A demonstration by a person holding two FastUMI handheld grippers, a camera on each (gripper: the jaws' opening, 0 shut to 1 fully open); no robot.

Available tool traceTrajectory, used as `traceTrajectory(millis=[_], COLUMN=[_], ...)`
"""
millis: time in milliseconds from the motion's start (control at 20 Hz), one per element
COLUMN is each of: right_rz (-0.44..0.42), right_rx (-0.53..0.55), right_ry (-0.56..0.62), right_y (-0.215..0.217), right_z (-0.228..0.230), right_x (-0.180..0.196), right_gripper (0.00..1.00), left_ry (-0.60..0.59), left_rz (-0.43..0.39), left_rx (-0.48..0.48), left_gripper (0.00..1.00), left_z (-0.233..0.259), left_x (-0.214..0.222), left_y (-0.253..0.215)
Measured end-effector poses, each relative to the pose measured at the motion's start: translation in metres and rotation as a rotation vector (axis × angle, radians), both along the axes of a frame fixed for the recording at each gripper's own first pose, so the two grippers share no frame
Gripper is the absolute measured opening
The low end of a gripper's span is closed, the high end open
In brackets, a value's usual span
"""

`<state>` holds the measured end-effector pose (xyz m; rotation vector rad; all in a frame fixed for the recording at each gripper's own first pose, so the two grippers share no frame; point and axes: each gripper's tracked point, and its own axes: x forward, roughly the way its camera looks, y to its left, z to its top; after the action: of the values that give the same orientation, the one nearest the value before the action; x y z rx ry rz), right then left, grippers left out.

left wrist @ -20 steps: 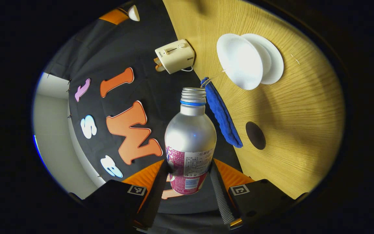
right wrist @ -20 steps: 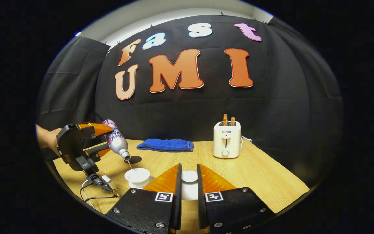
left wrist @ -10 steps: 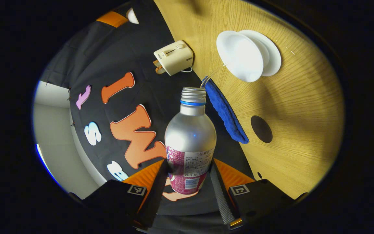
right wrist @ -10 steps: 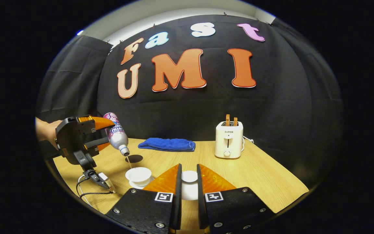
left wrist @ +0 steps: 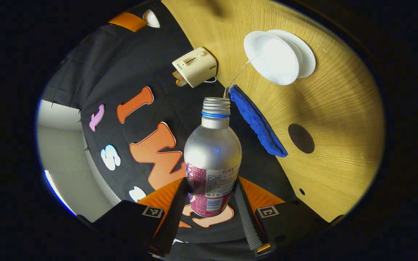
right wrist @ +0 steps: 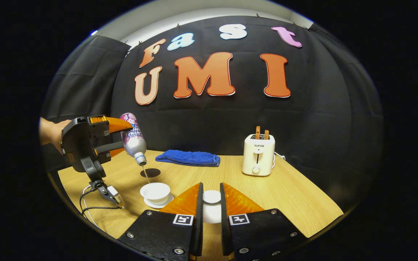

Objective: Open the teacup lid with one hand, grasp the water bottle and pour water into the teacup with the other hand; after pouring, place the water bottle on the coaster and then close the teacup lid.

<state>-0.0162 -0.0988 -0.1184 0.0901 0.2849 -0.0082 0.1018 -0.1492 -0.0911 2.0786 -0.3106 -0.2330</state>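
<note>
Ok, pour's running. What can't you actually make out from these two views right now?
- Water level in the teacup: the right gripper view is too low to see inside; in the left gripper view its white inside shows no waterline.
- How much water is left: the water bottle is opaque metal.
- The lid: mostly hidden between the right gripper fingers.
- The left gripper finger contact: the bottle's body hides it.

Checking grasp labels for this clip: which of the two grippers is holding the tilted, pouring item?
The left gripper, shut on the water bottle, tipped mouth-down with a thin stream falling into the teacup. The right gripper holds the white lid level.
</note>
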Motion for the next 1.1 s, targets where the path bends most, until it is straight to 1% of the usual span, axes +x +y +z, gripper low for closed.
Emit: traceTrajectory(millis=[300,350,400,450,500,550,650,700,750,800,850,900,1000,1100], right_rz=[0.008,0.012,0.013,0.016,0.020,0.029,0.037,0.042,0.045,0.050,0.052,0.055,0.056,0.061], right_rx=[-0.013,-0.014,-0.014,-0.014,-0.014,-0.017,-0.027,-0.026,-0.024,-0.021,-0.021,-0.022,-0.020,-0.015], right_ry=[0.006,0.007,0.008,0.008,0.009,0.014,0.019,0.020,0.022,0.023,0.024,0.025,0.020,0.022], right_y=[0.000,0.001,0.001,0.002,0.004,0.006,0.008,0.010,0.012,0.014,0.015,0.017,0.019,0.022], right_z=[-0.002,-0.003,-0.002,-0.003,-0.004,-0.006,-0.008,-0.008,-0.009,-0.009,-0.009,-0.009,-0.007,-0.008], right_x=[0.001,0.001,0.001,0.001,0.001,0.002,0.003,0.003,0.004,0.005,0.006,0.007,0.009,0.011], right_gripper=[0.21,0.21,0.21,0.21,0.21,0.21,0.22,0.21,0.22,0.21,0.21,0.21,0.22,0.22], left_ry=[-0.033,-0.040,-0.039,-0.041,-0.041,-0.044,-0.045,-0.045,-0.044,-0.045,-0.047,-0.056,-0.067,-0.081], left_rz=[-0.028,-0.039,-0.046,-0.050,-0.054,-0.059,-0.068,-0.070,-0.072,-0.072,-0.078,-0.091,-0.109,-0.122], left_rx=[0.021,0.024,0.028,0.032,0.035,0.040,0.041,0.038,0.033,0.028,0.022,0.009,-0.017,-0.050], left_gripper=[0.79,0.77,0.77,0.81,0.81,0.76,0.76,0.78,0.76,0.79,0.78,0.81,0.77,0.81], left_z=[0.004,0.005,0.005,0.005,0.005,0.006,0.007,0.006,0.006,0.005,0.004,0.005,0.004,0.004], left_x=[0.000,-0.002,-0.001,-0.001,0.000,0.000,0.001,0.002,0.002,0.002,0.000,0.000,0.000,-0.002], left_y=[-0.004,-0.005,-0.006,-0.006,-0.007,-0.008,-0.009,-0.009,-0.009,-0.008,-0.008,-0.009,-0.009,-0.009])
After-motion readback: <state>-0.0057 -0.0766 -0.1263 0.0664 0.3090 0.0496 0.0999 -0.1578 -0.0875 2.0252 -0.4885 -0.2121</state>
